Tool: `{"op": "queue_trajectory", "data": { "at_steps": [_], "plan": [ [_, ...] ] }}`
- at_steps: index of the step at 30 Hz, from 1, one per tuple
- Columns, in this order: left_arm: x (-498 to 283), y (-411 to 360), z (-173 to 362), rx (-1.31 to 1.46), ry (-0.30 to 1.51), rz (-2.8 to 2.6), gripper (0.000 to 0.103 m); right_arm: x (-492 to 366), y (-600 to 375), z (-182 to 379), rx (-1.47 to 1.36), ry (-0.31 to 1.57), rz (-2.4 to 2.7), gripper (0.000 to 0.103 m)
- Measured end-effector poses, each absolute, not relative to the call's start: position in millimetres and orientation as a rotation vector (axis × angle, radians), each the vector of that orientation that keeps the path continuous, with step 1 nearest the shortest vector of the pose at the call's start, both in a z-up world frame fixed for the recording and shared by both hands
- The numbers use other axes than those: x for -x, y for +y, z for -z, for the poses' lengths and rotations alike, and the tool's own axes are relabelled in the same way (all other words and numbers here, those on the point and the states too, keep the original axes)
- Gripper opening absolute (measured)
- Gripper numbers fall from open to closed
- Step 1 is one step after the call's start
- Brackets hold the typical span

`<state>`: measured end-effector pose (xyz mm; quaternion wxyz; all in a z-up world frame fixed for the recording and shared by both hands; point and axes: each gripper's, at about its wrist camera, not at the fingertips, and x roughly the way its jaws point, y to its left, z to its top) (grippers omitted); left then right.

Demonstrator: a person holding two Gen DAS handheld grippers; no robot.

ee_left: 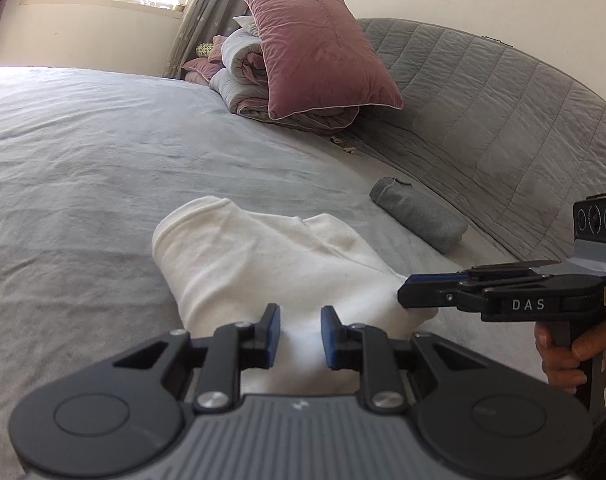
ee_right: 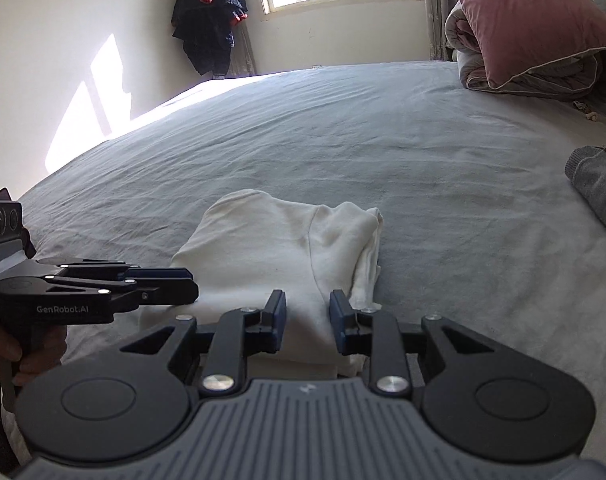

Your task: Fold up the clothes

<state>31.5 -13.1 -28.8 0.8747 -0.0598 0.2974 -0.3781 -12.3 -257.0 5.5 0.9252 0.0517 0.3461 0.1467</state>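
A white garment (ee_left: 263,256) (ee_right: 271,248) lies folded into a compact stack on the grey bed sheet (ee_left: 83,152), with a doubled edge on its right side. My left gripper (ee_left: 301,332) (ee_right: 193,288) sits low over the stack's near left part. Its jaws stand a little apart, and smooth white cloth shows in the gap without being pinched. My right gripper (ee_right: 307,312) (ee_left: 401,294) is at the stack's near right corner. Its jaws are also slightly apart over the cloth, and nothing is clamped. A hand (ee_left: 563,356) holds each grip.
A rolled grey garment (ee_left: 419,214) (ee_right: 599,188) lies to the right, by the quilted grey headboard (ee_left: 483,92). A mauve pillow (ee_left: 319,52) leans on a folded duvet (ee_left: 239,68) at the far end. A dark jacket (ee_right: 211,16) hangs beside the window. Wrinkled sheet stretches beyond the white stack.
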Motion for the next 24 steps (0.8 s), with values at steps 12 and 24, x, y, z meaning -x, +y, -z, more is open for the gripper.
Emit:
{"op": "queue_trajectory", "data": {
  "at_steps": [12,24],
  "plan": [
    [-45.6,1.8,15.4,0.197,0.615,0.752,0.042,21.3,-263.0,-9.2,-0.069,0.706,-0.324,0.036],
    [-92.0,-16.9,24.3,0.224,0.602,0.602,0.040,-4.5,-263.8,-35.4,-0.192,0.550,-0.292,0.036]
  ]
}}
